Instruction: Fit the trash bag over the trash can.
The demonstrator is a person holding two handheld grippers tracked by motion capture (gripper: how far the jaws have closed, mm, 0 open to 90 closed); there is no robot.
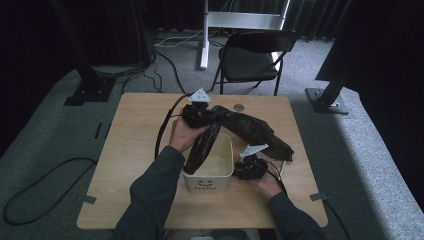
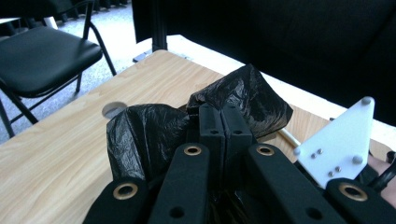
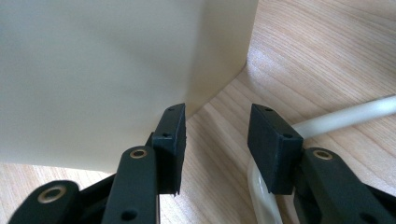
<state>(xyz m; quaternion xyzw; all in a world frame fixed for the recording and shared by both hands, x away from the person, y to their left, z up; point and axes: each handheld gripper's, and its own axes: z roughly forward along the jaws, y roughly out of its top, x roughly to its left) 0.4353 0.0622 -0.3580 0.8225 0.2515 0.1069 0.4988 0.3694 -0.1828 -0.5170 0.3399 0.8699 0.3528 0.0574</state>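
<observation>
Black plastic, a bin bag (image 1: 240,127), stretched from the left gripper (image 1: 196,114) across the table (image 1: 130,150) toward its far right, one end drooping into the white bin (image 1: 220,172). Seen along the left gripper (image 2: 223,123), the jaws were clamped on a bunched fold of bag (image 2: 140,135). Beside the bin wall (image 3: 93,70), the right gripper (image 3: 217,140) stood open and empty, nearer the bin's rim.

The cream bin (image 1: 208,181) at the near middle of the bench (image 1: 130,165) carries the one marking here: on its near wall a small dark smiley face, and under it a short word that looks like "hello", too small to read with certainty.
</observation>
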